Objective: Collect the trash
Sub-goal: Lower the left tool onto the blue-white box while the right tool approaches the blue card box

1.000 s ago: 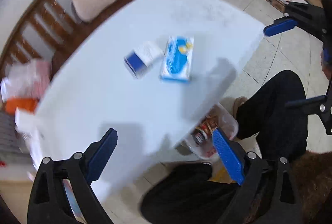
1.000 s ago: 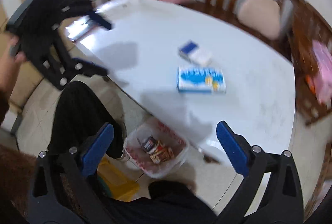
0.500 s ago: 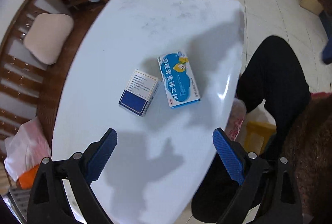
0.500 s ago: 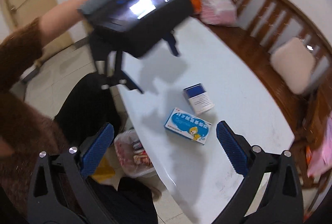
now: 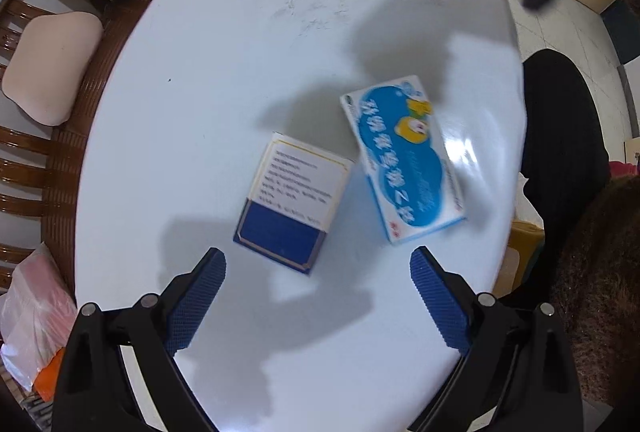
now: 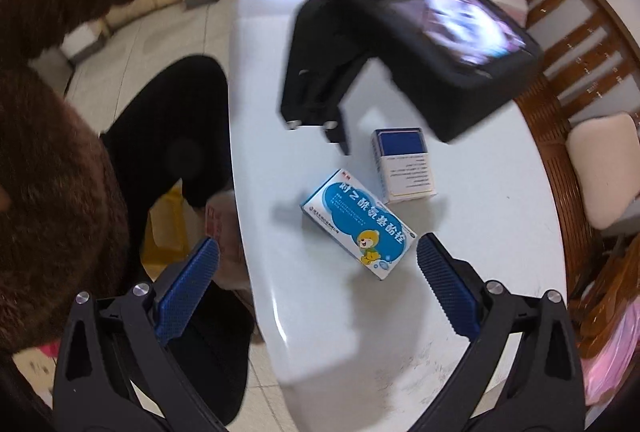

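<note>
Two boxes lie flat on the white table (image 5: 200, 112); both are the trash here; the dark blue and white box (image 5: 290, 206) sits nearest your left gripper (image 5: 318, 296), just ahead of its left pad; the light blue box (image 5: 404, 162) with a cartoon bear lies just beside it, near the table edge by your knee; whether the two touch, you cannot tell from the blur.

Your left gripper is spread wide, nothing between the pads; your right gripper (image 6: 318, 286) is likewise wide apart and empty, hanging above the light blue box (image 6: 358, 224), with the dark box (image 6: 404, 164) beyond it.

Handling, as a guess: both look like thin cardboard medicine cartons, light, stiff along the edges, easy to crush on the broad faces if empty; the printed card looks smooth, so it may slide on the glossy top when a pad nudges it.

Take each across its narrow width, pads on the two long side walls, near the middle; come down low so the pads straddle it rather than push it; squeeze gently.

The bag under the table edge (image 6: 218, 228) shows only in part in the right wrist view; it is probably the drop spot.
</note>
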The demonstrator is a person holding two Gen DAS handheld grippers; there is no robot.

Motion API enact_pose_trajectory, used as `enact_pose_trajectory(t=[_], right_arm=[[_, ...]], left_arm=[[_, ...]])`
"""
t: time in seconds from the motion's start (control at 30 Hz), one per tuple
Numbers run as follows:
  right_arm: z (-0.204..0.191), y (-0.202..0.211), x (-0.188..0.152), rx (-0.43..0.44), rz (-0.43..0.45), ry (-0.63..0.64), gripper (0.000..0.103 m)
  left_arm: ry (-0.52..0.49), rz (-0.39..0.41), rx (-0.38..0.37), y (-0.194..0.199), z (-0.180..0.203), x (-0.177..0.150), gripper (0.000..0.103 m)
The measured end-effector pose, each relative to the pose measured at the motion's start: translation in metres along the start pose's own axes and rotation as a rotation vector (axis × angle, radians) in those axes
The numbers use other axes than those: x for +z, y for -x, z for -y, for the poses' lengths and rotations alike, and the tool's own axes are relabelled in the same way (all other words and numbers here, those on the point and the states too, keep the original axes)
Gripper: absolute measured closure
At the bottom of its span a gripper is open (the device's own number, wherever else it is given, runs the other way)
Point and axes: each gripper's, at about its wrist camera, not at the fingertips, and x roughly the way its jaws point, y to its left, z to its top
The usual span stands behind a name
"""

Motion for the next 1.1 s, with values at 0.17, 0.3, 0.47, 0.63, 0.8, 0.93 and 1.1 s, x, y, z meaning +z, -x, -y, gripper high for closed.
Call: enact_pose_trajectory(t=[0.17, 0.3, 0.47, 0.63, 0.8, 0.93, 1.1], right_arm=[[0.008, -0.021, 0.001, 0.024, -0.034, 0.043, 0.006], [0.012, -0.036, 0.002, 0.036, -0.035, 0.071, 0.006], [0.015, -0.051, 0.002, 0.037, -0.066, 0.12, 0.006], [0.018, -0.065, 0.004, 0.016, -0.073, 0.155, 0.006], [0.025, -0.082, 0.007, 0.032, -0.099, 0.18, 0.006], [0.033, -0.092, 0.01, 0.036, -0.091, 0.185, 0.006], [0.038, -0.107, 0.005, 0.028, -0.112, 0.179, 0.006]], left_arm=[[-0.027, -0.021, -0.013, -0.016, -0.007, 0.009, 0.012], [-0.03, -0.013, -0.044, -0.023, -0.012, 0.011, 0.012], [-0.045, -0.027, -0.044, -0.032, -0.015, 0.012, 0.012], [-0.036, -0.022, -0.076, -0.038, -0.027, 0.014, 0.012], [-0.045, -0.046, -0.086, -0.052, -0.032, 0.015, 0.012], [-0.023, -0.064, -0.119, -0.063, -0.04, 0.016, 0.012], [-0.021, -0.042, -0.117, -0.064, -0.046, 0.018, 0.011]])
